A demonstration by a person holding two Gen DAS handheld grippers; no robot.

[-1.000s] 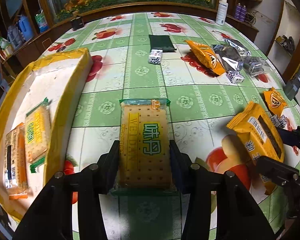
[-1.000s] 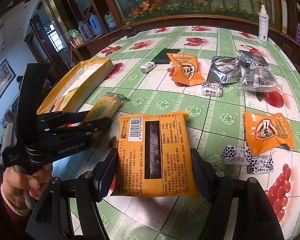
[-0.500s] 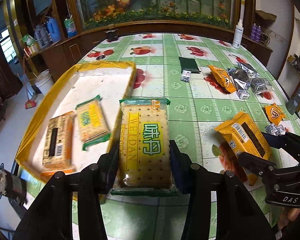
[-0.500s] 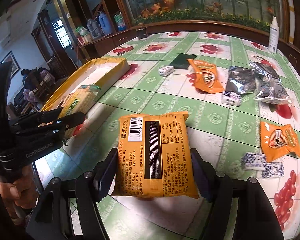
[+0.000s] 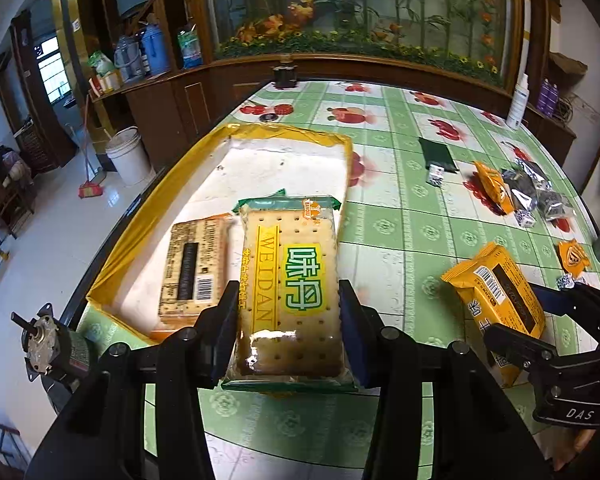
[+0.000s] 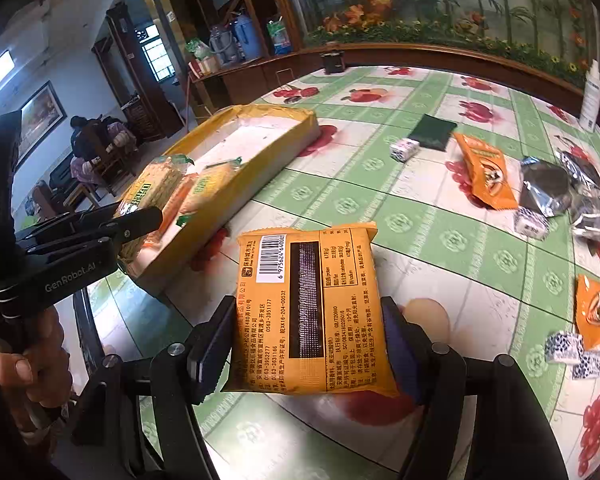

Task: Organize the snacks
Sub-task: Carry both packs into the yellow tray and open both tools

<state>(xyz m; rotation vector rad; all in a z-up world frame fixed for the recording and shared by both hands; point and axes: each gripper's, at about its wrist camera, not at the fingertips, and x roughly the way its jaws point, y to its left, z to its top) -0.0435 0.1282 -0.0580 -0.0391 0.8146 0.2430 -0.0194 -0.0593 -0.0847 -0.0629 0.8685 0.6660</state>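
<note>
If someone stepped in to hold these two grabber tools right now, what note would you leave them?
Left gripper: shut on the Weidan cracker pack, held above the yellow-edged tray.
Right gripper: shut on the orange snack pack, above the table, beside the tray.
Done: a barcode-up cracker pack lies in the tray; another is partly hidden.
Left: put down both held packs, then collect the orange pouches, silver bags and small patterned candies on the table.
</note>
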